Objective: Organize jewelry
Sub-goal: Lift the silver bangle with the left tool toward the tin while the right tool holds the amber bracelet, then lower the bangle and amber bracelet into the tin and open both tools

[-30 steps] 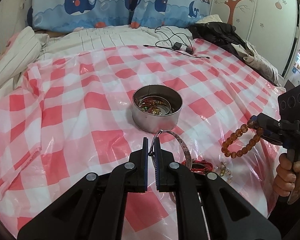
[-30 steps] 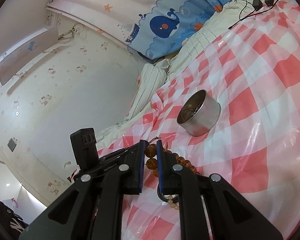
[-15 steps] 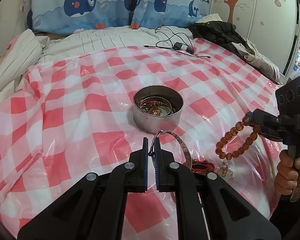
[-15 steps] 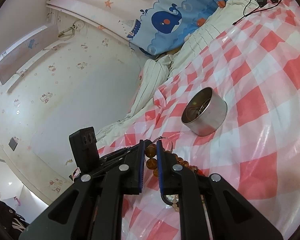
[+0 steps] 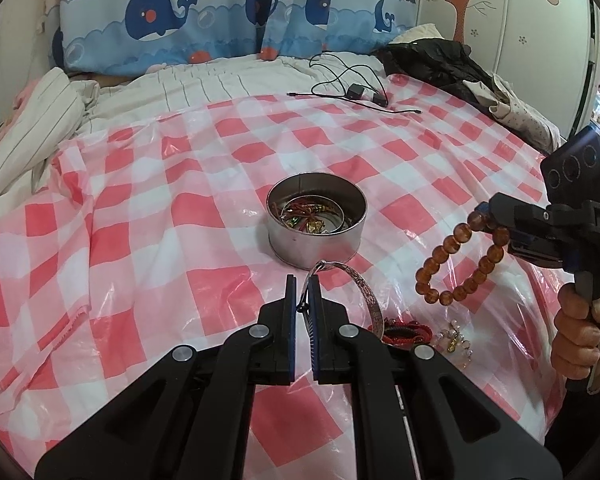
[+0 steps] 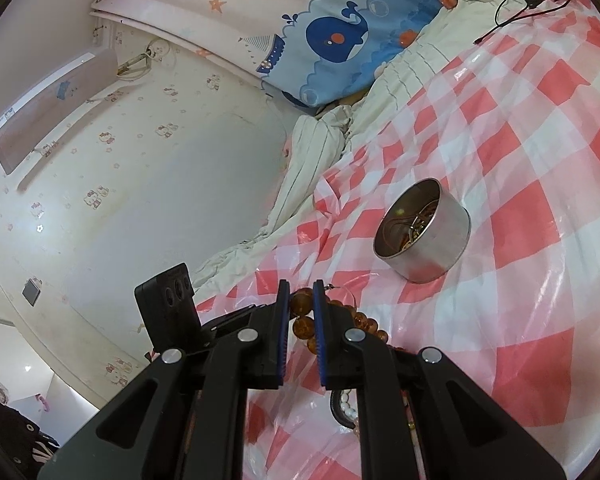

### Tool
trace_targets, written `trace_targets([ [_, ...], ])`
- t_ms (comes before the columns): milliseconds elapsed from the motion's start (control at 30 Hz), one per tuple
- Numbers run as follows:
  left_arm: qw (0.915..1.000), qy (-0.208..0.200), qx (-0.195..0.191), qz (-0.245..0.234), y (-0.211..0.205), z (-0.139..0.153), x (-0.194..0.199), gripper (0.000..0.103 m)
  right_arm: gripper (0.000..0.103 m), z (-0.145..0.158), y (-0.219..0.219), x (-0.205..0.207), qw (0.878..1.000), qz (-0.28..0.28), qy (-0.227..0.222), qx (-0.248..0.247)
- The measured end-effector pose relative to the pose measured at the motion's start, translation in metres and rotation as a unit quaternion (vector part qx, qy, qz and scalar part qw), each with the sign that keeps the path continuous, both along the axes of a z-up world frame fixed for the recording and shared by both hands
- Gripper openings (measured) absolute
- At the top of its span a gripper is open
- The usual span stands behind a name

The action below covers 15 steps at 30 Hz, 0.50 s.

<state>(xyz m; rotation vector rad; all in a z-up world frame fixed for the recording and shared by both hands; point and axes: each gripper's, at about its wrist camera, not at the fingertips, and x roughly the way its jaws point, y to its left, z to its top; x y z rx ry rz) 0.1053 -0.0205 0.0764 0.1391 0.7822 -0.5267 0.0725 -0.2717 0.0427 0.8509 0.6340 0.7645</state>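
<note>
Letters "DAS" show on right gripper [image 5: 496, 220] gripping bead bracelet [image 5: 460, 256]

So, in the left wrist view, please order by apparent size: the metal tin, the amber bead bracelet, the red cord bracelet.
1. metal tin
2. amber bead bracelet, slightly smaller, but raised in the right tongs, so unsure
3. red cord bracelet, partly hidden

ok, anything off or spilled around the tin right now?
Nothing spilled. The tin stands upright with jewelry inside. Left gripper pinches the silver bangle; right gripper holds the amber bead bracelet. A red cord piece and pearl charm lie loose on the checkered cloth.
</note>
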Motion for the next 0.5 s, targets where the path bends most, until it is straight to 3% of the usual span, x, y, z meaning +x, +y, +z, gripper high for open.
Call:
trace_targets([
  [500, 1.0000, -0.005, -0.003, -0.004, -0.003, 0.007, 0.005, 0.005, 0.012, 0.016, -0.006, 0.024, 1.000, 0.004, -0.011, 0.017],
])
